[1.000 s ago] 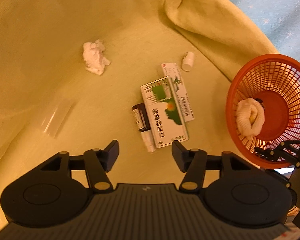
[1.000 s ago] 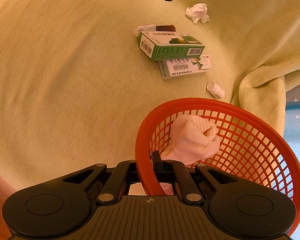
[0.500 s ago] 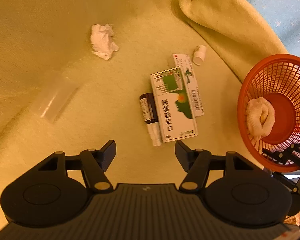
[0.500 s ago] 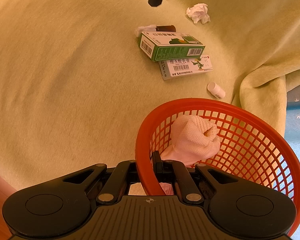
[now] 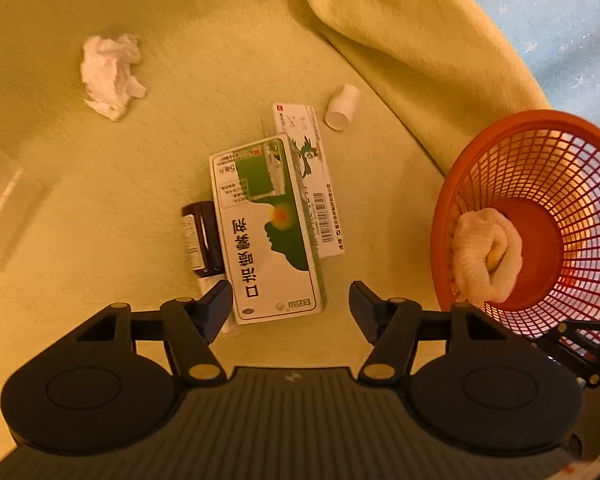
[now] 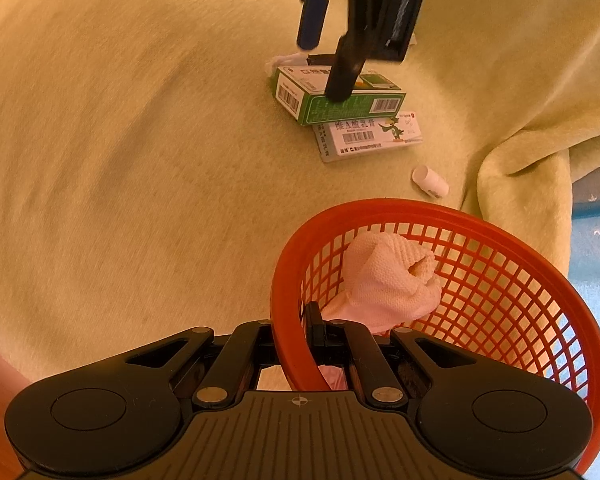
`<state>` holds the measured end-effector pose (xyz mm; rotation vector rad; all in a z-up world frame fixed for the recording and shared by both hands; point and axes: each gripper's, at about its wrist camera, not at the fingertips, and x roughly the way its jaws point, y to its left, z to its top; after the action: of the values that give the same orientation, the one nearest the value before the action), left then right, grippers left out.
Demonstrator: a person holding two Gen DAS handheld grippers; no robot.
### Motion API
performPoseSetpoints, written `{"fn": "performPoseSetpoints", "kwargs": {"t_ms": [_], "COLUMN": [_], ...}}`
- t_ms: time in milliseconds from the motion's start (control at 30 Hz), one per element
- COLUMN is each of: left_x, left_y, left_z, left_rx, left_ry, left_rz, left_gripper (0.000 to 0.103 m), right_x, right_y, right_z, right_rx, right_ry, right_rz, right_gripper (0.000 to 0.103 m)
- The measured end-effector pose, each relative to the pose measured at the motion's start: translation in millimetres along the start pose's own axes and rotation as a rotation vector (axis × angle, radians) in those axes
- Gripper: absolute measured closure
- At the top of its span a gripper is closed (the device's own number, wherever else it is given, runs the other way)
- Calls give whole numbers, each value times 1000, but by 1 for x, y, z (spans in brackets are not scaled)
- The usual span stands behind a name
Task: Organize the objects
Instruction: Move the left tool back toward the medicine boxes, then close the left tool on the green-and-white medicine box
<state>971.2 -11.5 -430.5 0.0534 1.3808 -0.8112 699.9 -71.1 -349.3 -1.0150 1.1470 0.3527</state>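
**Left tool closing in on the green box**

Since the earlier frames your left tool (image 5: 291, 300) has dropped closer to the green medicine box (image 5: 266, 228), which now sits near its wide-open, empty fingers. Your right tool (image 6: 296, 332) is clamped on the rim of the red basket (image 6: 500, 292), holding it beside the pile with the rolled cloth (image 6: 388, 276) inside.

That box lies flat on the yellow blanket (image 5: 140, 200), overlapping the white box (image 5: 312, 168), with the dark bottle (image 5: 202, 236) touching its other long side. It looks like light, stiff card that would dent under a hard squeeze, so take it across the narrow width, near the end facing you. Watch the finger by the bottle; it may catch the bottle rather than the box.
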Motion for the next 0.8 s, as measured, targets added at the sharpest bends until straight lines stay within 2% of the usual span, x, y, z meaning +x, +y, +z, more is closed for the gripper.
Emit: {"fn": "performPoseSetpoints", "kwargs": {"t_ms": [267, 400, 533, 700, 800], "left_x": [22, 33, 34, 19, 9], "left_y": [2, 1, -5, -14, -27], "left_z": [4, 8, 9, 1, -17], "left_rx": [-38, -50, -25, 69, 216], "left_ry": [7, 20, 22, 43, 72], "left_rz": [-3, 19, 34, 90, 157], "left_gripper": [44, 43, 46, 47, 47], "right_x": [-2, -3, -3, -3, -4], "right_y": [-2, -2, -3, -4, -3], "right_z": [-2, -2, -3, -4, -3], "right_rx": [18, 23, 26, 26, 23], "right_ry": [-11, -14, -16, -14, -14], "right_rz": [-1, 0, 2, 2, -1], "right_gripper": [102, 102, 102, 102, 102]}}
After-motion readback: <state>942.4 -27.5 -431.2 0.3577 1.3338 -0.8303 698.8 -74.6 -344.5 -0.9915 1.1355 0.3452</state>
